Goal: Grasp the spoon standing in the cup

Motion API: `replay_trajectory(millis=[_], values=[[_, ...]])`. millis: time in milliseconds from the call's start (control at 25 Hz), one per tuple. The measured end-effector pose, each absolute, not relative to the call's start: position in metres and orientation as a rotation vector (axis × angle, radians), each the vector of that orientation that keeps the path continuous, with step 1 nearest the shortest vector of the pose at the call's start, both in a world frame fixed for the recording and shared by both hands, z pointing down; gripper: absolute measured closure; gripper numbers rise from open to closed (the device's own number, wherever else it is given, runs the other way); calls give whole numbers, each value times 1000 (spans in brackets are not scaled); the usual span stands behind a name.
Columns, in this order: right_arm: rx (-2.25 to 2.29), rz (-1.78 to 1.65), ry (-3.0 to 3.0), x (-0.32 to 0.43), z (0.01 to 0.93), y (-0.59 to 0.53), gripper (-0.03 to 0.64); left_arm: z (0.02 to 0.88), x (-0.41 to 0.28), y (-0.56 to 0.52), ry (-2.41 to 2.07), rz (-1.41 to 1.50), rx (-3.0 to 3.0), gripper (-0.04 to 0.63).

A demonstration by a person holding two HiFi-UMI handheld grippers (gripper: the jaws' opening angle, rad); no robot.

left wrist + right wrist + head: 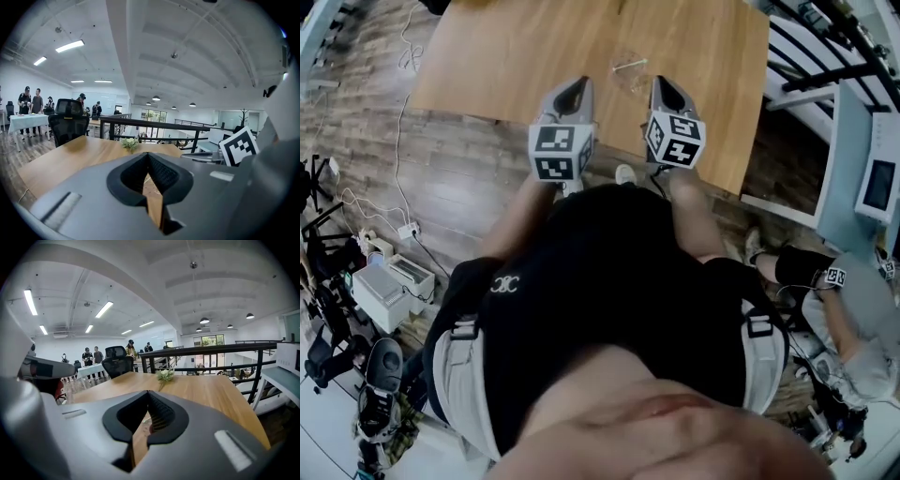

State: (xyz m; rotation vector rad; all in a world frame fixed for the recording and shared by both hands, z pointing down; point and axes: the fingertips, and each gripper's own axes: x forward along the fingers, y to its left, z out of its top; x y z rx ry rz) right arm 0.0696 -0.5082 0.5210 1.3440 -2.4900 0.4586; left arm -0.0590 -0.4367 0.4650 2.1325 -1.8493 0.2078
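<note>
In the head view a clear glass cup (632,77) stands on the wooden table (506,56) near its front edge, with a pale spoon (630,65) leaning across its top. My left gripper (578,84) is just left of the cup and my right gripper (662,84) just right of it, both short of it and held low over the table edge. Each gripper's jaws meet at the tips with nothing between them: left gripper (147,154), right gripper (147,393). Neither gripper view shows the cup or spoon clearly.
A small potted plant (164,375) sits further back on the table. A black railing (154,125) runs behind it and an office chair (68,123) stands at the far left. A seated person (853,309) and a white desk (853,150) are to my right; cables and gear (384,281) lie on the floor to my left.
</note>
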Motion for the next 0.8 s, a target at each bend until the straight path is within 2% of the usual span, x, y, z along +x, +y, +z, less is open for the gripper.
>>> replay_trajectory(millis=[640,800], values=[[1051,560,-2452,76,608,-587,614,484,-43,-432,-2127,178,1822,583],[976,560,-2440,64,624,-599,546,506,-49,-414,-2157,171,1684,583]])
